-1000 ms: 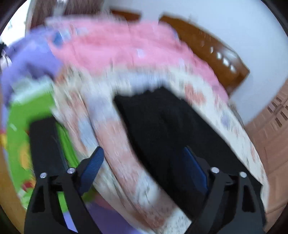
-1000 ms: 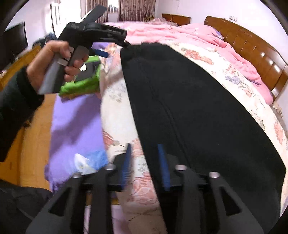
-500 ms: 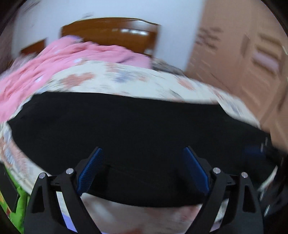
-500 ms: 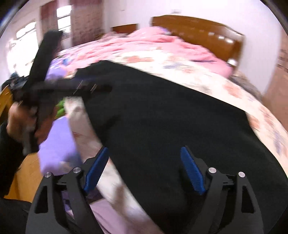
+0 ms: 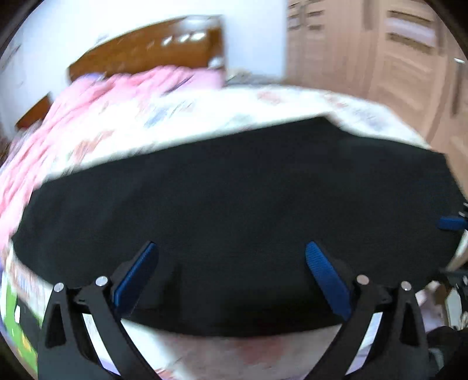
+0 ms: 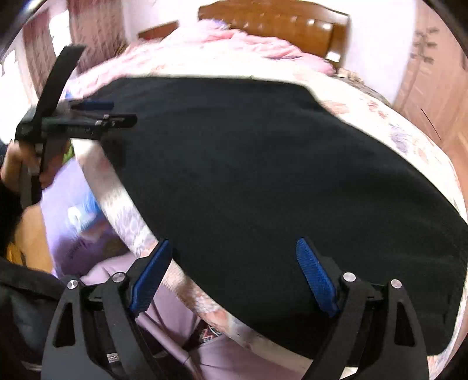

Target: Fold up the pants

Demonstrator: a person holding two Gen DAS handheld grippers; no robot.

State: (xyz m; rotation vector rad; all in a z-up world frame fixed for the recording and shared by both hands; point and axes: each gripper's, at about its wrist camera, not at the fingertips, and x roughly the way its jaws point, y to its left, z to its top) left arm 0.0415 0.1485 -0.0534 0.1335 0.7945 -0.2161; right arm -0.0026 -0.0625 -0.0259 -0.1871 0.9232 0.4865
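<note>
Left tool (image 5: pixel 231 270): jaws spread wide and have just been opening further; its blue pads (image 5: pixel 135 277) hang over the black cloth with nothing pinched between them. In the right wrist view the same tool (image 6: pixel 96 112) shows at 9 o'clock, side-on, over the far end of the cloth.
Right tool (image 6: pixel 232 273): jaws wide apart and have just been opening; the left pad (image 6: pixel 150 276) sits over the near edge of the bed, the right pad over the cloth; nothing gripped. One blue pad of it peeks in at 3 o'clock of the left wrist view (image 5: pixel 452 223).
Hand (image 6: pixel 17 169): at 9 o'clock of the right wrist view, wrapped round the left tool's handle; a dark sleeve runs off below it.
Black pants (image 6: pixel 263 175): laid flat as one long dark band along the near side of the bed, filling the centre of both views; in the left wrist view (image 5: pixel 234 210) they run from 9 to 3 o'clock, blurred.
Floral bedsheet (image 6: pixel 395 125): pale with pink and lilac flowers, under the pants, showing at 2 o'clock and along the near edge.
Pink quilt (image 6: pixel 228 43): bunched at 12 o'clock, beyond the pants.
Wooden headboard (image 6: pixel 280 23): at 12 o'clock, behind the quilt.
Lilac cloth (image 6: pixel 73 204): at 8 o'clock, hanging beside the bed.
Wardrobe doors (image 5: pixel 380 64): pale brown, at 1 o'clock of the left wrist view.
</note>
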